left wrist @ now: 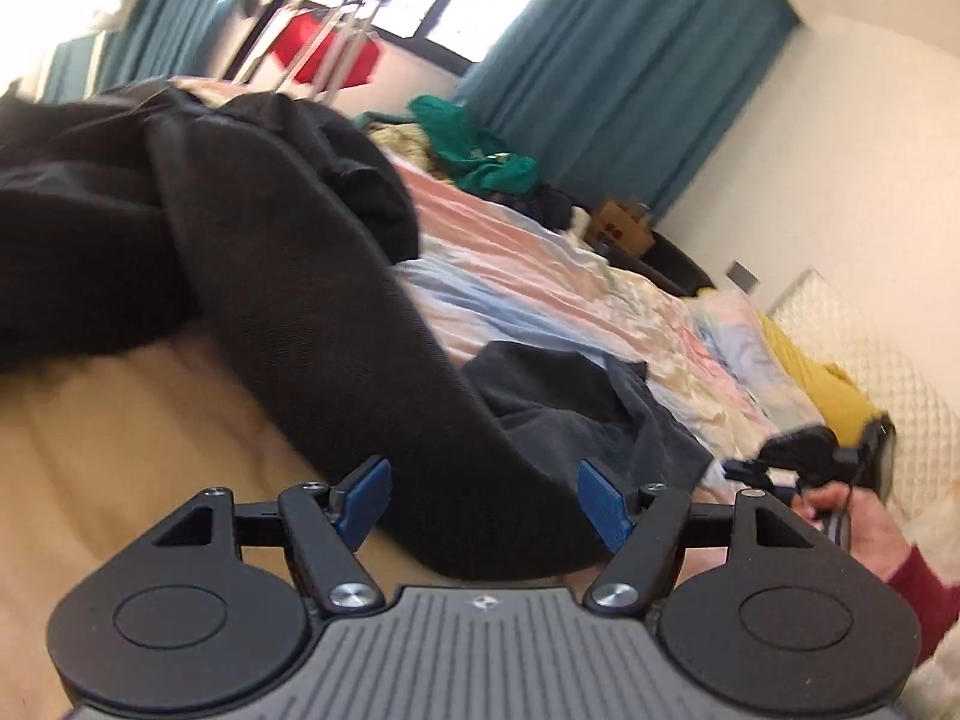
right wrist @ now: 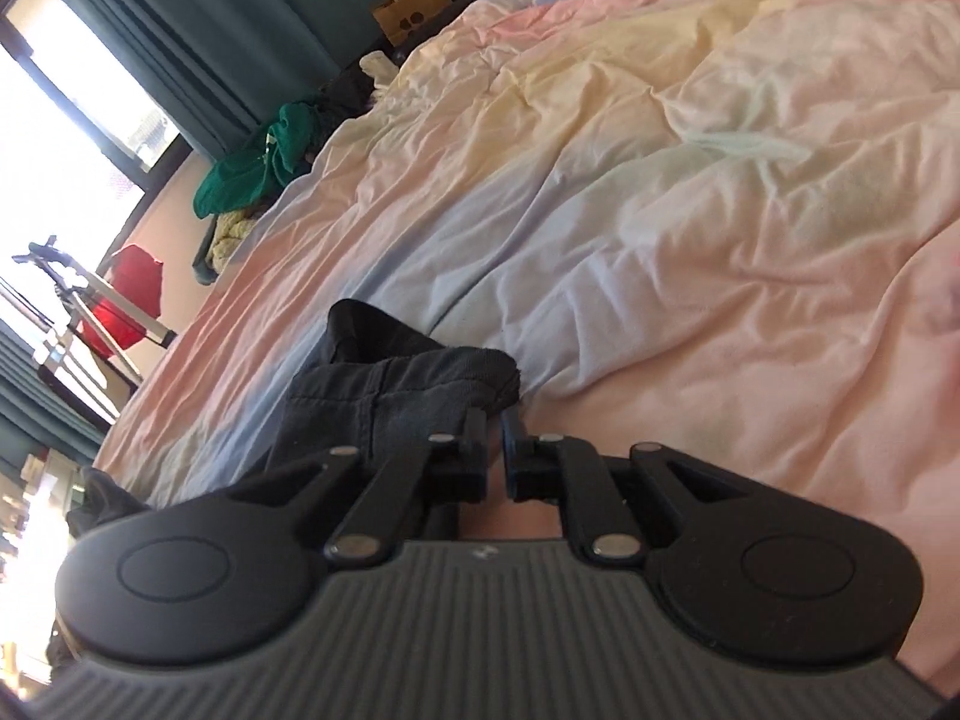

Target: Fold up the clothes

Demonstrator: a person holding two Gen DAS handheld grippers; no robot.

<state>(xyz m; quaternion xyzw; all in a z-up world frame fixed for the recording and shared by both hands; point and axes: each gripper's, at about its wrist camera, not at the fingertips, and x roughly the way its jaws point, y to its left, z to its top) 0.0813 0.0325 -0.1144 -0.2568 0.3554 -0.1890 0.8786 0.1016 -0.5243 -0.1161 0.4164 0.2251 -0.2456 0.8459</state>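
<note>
The left gripper point(left wrist: 483, 501) has its jaws wide apart, the blue pads point(left wrist: 603, 504) on either side of a long black garment point(left wrist: 270, 252) without pinching it. This garment lies on the bed point(left wrist: 540, 300): a heap at the far end, and one broad strip running from the heap toward the gripper, its rounded end lying between the open jaws. Beneath the strip's near end the bed's cover is tan.

Just beside the black garment, on the side toward the headboard point(left wrist: 888, 372), lies a smaller dark grey garment point(left wrist: 576, 402), crumpled on the pastel sheet. Beyond it, a hand point(left wrist: 864, 516) in a red sleeve point(left wrist: 918, 582) holds the right gripper point(left wrist: 756, 468).

In the right wrist view, the right gripper point(right wrist: 493, 438) has its jaws drawn nearly together, only a thin gap between them. The grey garment point(right wrist: 408, 396) reaches the left finger, but whether any cloth is pinched between the jaws I cannot tell. The garment lies on the sheet point(right wrist: 660, 210), bunched up, with a seam showing.

On the far side of the bed from the black garment sits a pile with a green cloth point(left wrist: 480, 150) on top, and near it a brown paper bag point(right wrist: 411, 6). Teal curtains point(left wrist: 612, 60) hang behind the pile beside a bright window, and a red cloth point(left wrist: 324, 54) hangs by a tripod.
</note>
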